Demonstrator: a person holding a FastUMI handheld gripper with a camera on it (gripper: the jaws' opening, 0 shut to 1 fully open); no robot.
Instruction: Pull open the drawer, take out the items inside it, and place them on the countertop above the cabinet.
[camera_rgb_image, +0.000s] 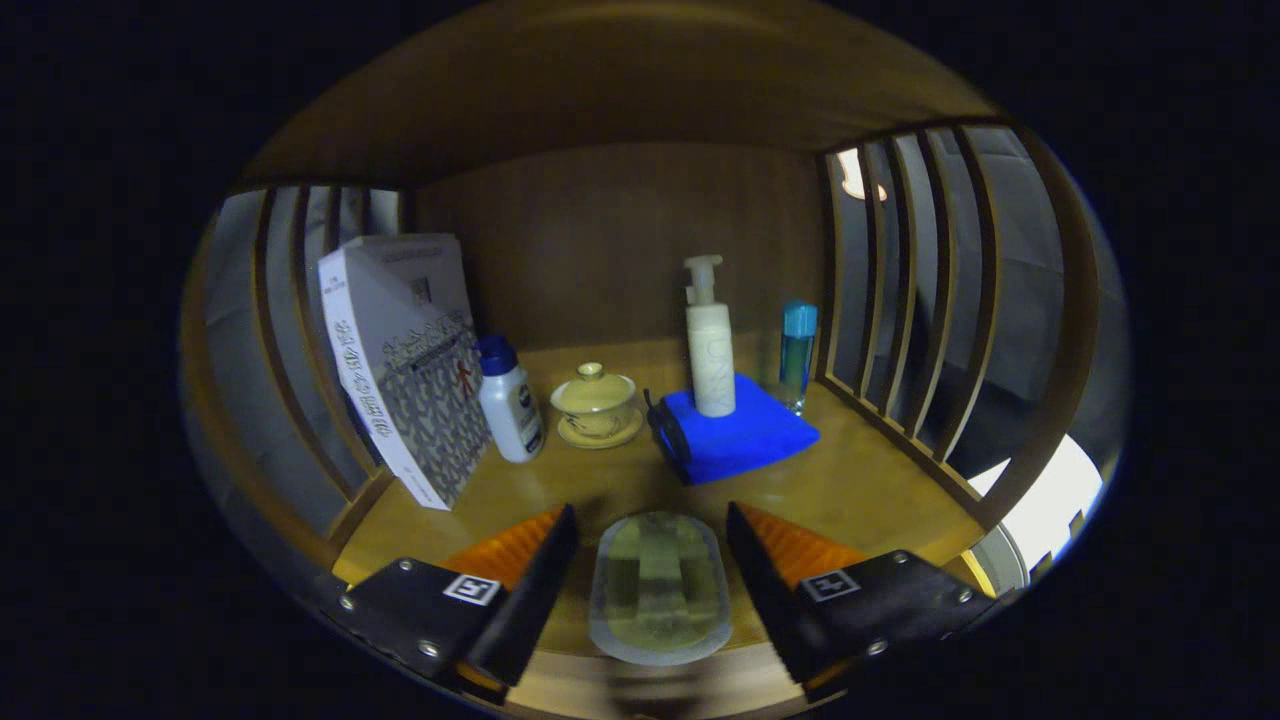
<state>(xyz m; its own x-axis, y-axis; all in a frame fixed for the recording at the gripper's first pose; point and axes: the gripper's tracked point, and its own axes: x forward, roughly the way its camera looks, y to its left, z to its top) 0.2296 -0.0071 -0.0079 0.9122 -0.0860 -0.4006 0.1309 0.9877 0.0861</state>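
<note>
A translucent oval dish (660, 588) with a pale yellow-green inside lies flat on the wooden countertop (870, 490), close to its front edge. My gripper (651, 527) is open and straddles the dish. One finger stands on each side of it with a small gap, so neither presses on it. Beyond the fingers, further back on the countertop, stand other items. The drawer is hidden from this view.
At the back, a white pump bottle (710, 350) stands on a folded blue cloth (750, 432), with a blue glass bottle (798, 355) beside it. A lidded teacup (596, 402), a blue-capped white bottle (509, 400) and a leaning book (400, 360) sit to the left. Wooden slats (905, 300) wall both sides.
</note>
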